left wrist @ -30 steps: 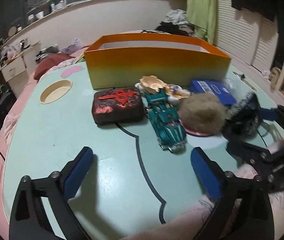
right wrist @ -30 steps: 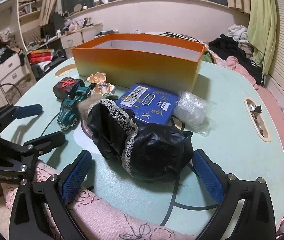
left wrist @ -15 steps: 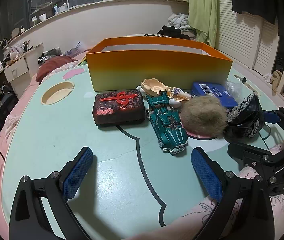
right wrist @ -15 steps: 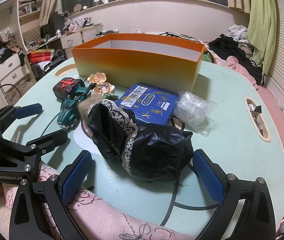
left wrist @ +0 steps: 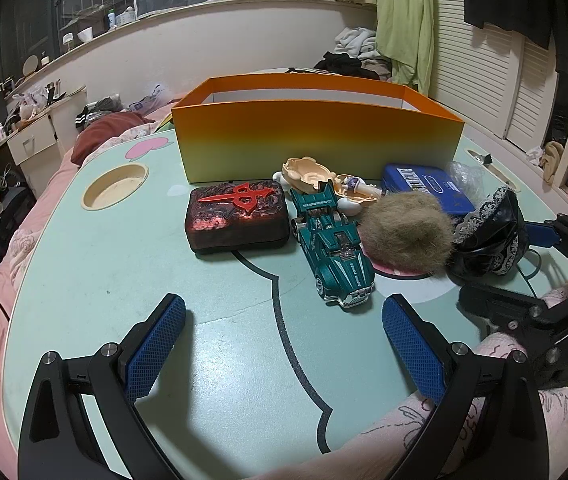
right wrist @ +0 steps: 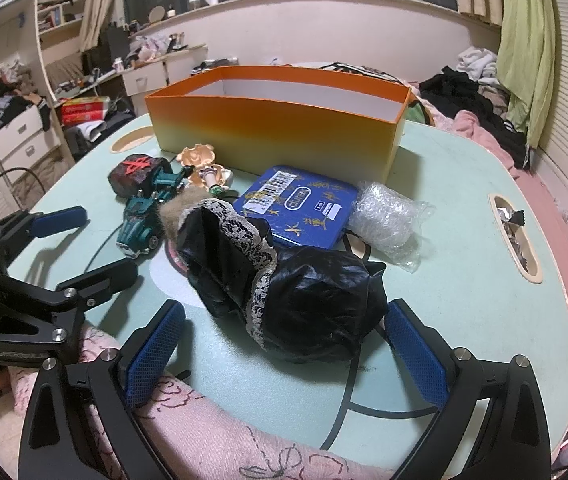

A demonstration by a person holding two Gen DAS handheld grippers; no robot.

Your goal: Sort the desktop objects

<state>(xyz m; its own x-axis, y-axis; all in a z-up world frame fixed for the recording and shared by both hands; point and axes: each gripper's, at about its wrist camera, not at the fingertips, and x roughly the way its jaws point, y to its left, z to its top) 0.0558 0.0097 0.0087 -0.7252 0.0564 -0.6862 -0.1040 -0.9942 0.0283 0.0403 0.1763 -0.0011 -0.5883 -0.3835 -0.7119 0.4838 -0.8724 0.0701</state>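
Note:
An orange box [left wrist: 316,140] stands open at the back of the mint table [left wrist: 123,280]. In front of it lie a dark red case [left wrist: 237,216], a teal toy car [left wrist: 334,244], a beige figure [left wrist: 312,172], a brown fur ball [left wrist: 406,230], a blue tin [right wrist: 300,206], a black lace-trimmed garment [right wrist: 288,280] and a bubble-wrap bundle [right wrist: 388,220]. My left gripper [left wrist: 284,344] is open and empty, short of the car. My right gripper [right wrist: 284,352] is open, its fingers either side of the black garment's near end.
Two oval cup recesses are set in the table, one at the left [left wrist: 115,186] and one at the right [right wrist: 518,236] holding foil wrappers. Pink bedding [right wrist: 243,440] lies along the table's near edge. Drawers and clutter stand beyond the table.
The left wrist view has shifted slightly, so the objects sit a bit lower and nearer. The right gripper has barely moved. Both stay open.

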